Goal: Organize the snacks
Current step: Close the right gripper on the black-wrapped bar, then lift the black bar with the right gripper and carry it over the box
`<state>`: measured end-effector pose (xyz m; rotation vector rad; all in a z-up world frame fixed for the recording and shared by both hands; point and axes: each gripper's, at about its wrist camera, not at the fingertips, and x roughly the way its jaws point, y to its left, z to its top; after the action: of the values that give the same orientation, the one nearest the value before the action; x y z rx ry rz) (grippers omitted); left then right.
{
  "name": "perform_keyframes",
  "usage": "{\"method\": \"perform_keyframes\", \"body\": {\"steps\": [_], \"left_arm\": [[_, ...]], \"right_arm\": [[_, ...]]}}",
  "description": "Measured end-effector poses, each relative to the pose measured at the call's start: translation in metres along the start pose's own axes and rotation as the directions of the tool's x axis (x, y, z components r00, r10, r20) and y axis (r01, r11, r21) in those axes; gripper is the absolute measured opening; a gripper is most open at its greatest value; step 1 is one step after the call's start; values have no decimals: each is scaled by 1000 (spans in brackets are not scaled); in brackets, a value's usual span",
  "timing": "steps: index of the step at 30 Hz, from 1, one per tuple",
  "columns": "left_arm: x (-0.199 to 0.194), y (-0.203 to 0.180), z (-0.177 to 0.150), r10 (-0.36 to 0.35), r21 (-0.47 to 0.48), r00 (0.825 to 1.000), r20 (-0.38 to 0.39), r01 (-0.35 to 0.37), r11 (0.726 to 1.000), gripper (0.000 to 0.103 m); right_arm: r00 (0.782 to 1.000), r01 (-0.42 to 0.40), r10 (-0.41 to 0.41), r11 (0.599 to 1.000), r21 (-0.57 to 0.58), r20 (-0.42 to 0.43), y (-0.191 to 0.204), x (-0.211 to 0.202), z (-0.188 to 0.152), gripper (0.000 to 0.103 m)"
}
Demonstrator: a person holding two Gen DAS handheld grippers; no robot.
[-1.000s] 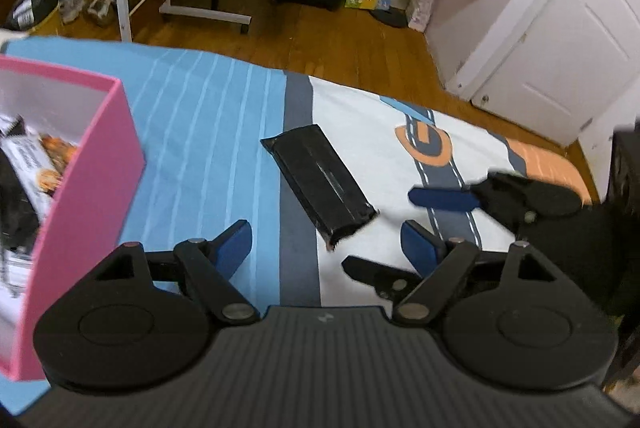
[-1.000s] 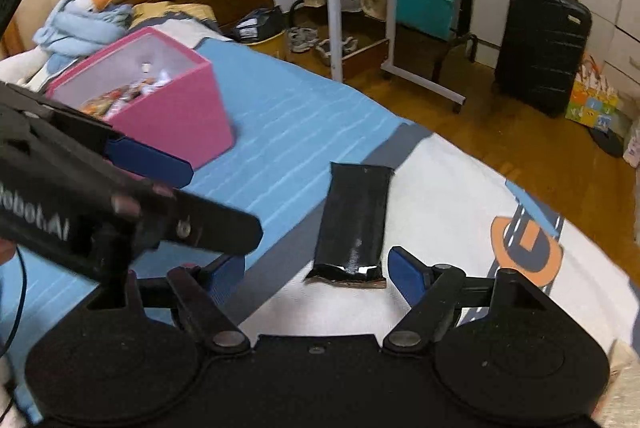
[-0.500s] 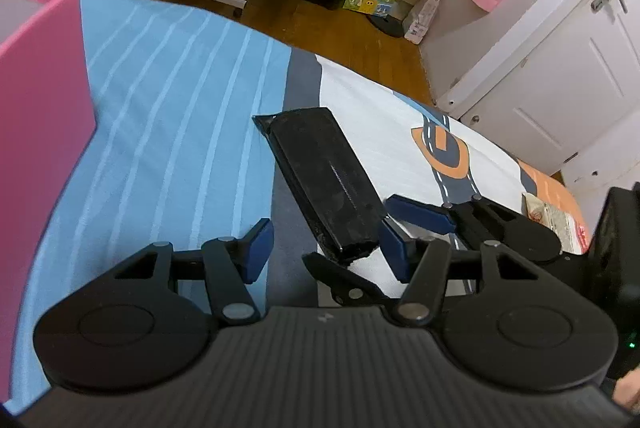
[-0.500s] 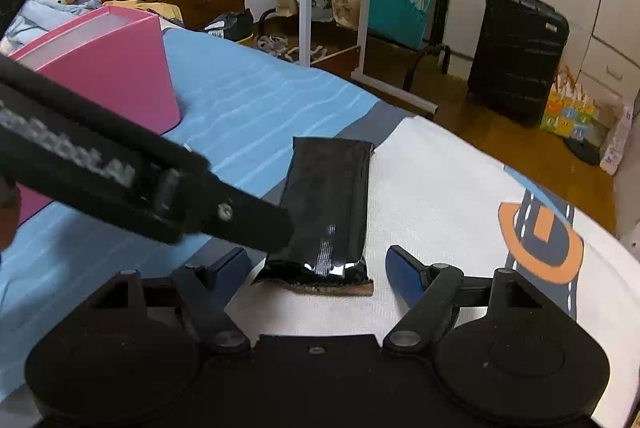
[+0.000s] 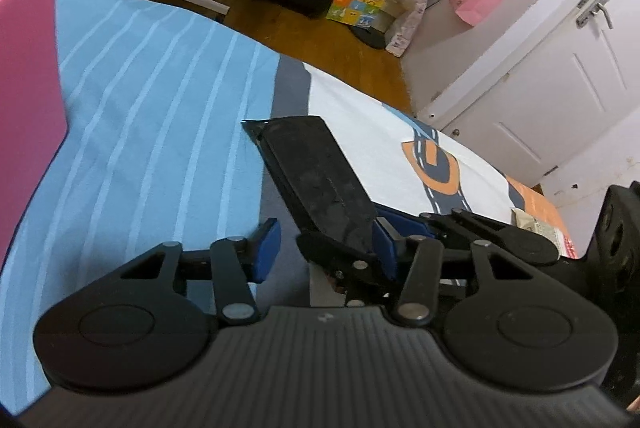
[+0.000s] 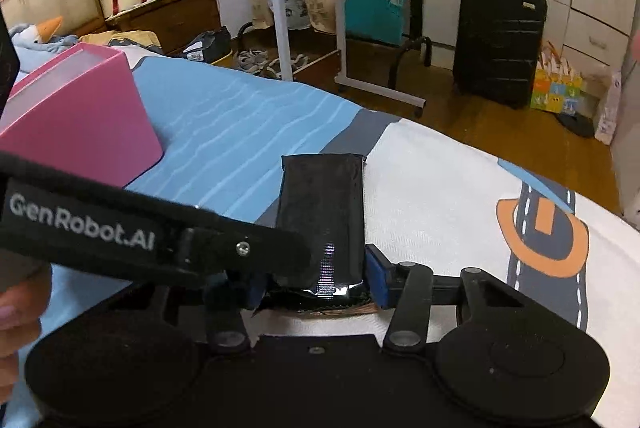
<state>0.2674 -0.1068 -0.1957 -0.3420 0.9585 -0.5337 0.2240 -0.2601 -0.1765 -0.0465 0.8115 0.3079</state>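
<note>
Striped bedspread (image 6: 224, 132), black snack pack (image 6: 324, 204) — between both closing tools.

the bed (image 5: 168, 116) carries everything, under a cover with a blue part striped in pale lines, a grey band and a white part printed with an orange and grey road shape. a black snack packet (image 6: 324, 212) lies flat across the grey band and the white. a pink box (image 6: 80, 124) stands on the blue part, well apart from the packet.
</note>
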Motion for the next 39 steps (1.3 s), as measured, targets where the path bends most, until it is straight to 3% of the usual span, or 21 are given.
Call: {"method": "perform_keyframes", "body": {"steps": [15,22,39], "left_arm": [[-4,-13,2,16,-5,999,-48,-16,1000,41],[-21,-30,3,66,32,996,-66,-64,997,41],[-79,-59,-8,70,19,988,-139,-68,997,41]], "right_arm": [[998,26,-24,999,21,-56,13,-11,3,53],[998,24,-25,1000,-12,-60,25,-28,8,52],[992,10,-15,999,-39,-125,49,-90,13,52]]}}
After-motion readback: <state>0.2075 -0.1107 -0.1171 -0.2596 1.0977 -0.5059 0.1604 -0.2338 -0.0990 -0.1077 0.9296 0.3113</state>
